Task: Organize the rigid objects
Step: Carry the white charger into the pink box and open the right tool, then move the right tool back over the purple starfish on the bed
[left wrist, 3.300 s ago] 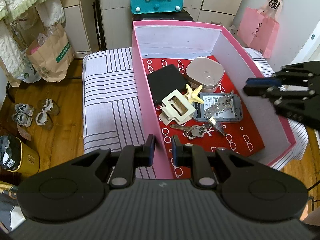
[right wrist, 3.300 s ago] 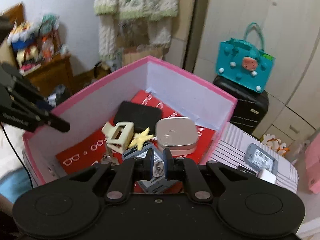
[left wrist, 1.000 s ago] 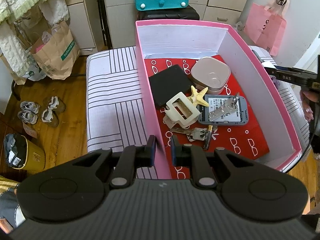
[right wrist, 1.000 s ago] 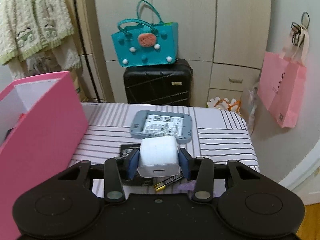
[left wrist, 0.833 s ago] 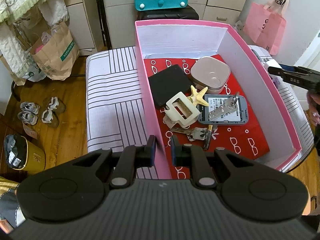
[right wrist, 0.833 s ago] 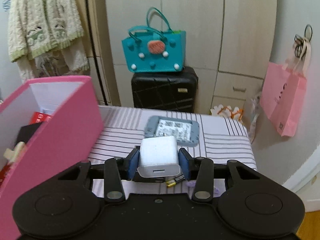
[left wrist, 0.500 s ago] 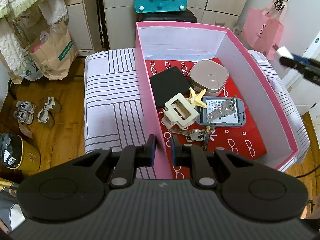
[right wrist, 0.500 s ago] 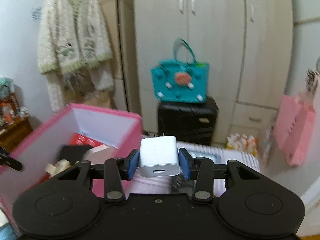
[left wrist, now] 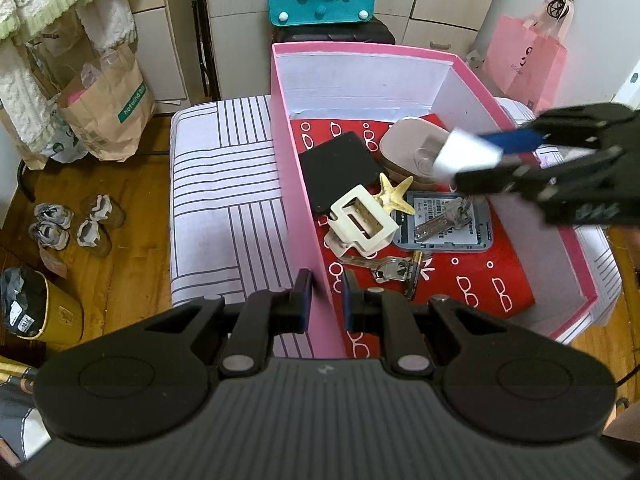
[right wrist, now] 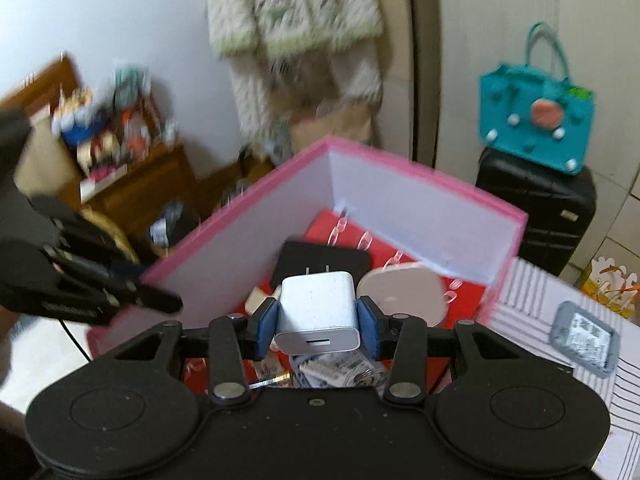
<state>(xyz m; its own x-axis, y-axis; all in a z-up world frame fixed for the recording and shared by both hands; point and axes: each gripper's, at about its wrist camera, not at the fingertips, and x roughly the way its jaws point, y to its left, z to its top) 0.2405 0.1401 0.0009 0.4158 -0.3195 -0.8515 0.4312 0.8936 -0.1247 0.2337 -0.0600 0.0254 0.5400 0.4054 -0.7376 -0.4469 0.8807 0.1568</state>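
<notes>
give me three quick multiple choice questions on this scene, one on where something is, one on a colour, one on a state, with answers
1. Where does the starfish lie?
A. inside the pink box
B. on the striped cushion
C. on the wooden floor

2. What colour is the charger held in the right gripper?
A. black
B. white
C. red

3. What is the left gripper doing?
A. holding a key
B. hanging open above the box
C. clamped on the box's near wall

Answers:
1. A, the starfish sits on the red lining beside the cream hair clip.
2. B, a white block with two prongs sits between the blue pads.
3. C, the pink wall runs up between its two fingers, which stand almost together.
</notes>
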